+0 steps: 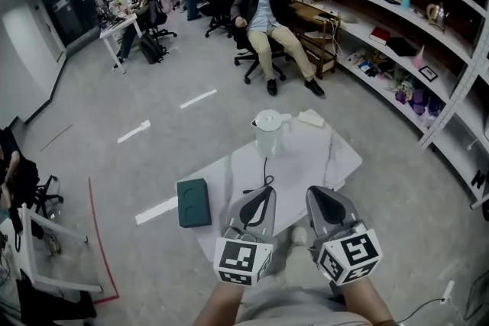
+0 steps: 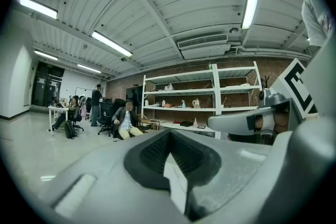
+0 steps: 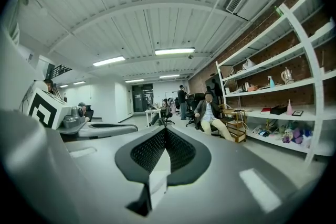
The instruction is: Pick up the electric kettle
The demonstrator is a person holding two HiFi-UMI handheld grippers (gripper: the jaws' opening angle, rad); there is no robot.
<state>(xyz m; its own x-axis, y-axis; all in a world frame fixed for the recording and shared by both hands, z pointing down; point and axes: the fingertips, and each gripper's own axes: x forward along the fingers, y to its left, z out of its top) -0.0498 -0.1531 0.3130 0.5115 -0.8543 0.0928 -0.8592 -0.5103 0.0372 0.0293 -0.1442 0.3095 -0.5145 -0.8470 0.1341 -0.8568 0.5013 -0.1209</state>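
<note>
The white electric kettle [image 1: 269, 132] stands upright at the far side of the white table [image 1: 325, 156], lid on, with its black cord [image 1: 264, 173] trailing toward me. My left gripper [image 1: 264, 192] and right gripper [image 1: 316, 192] hover side by side over the table's near edge, well short of the kettle. Both are shut with nothing between the jaws. In the left gripper view my left gripper [image 2: 168, 138] points out level across the room, and in the right gripper view my right gripper [image 3: 165, 131] does the same. The kettle is in neither gripper view.
A dark green box [image 1: 194, 202] lies on the table's left part and a folded cloth [image 1: 311, 117] at its far right corner. White shelving [image 1: 397, 19] runs along the right. A seated person [image 1: 267, 19] is beyond the table. A red floor line [image 1: 96, 229] lies left.
</note>
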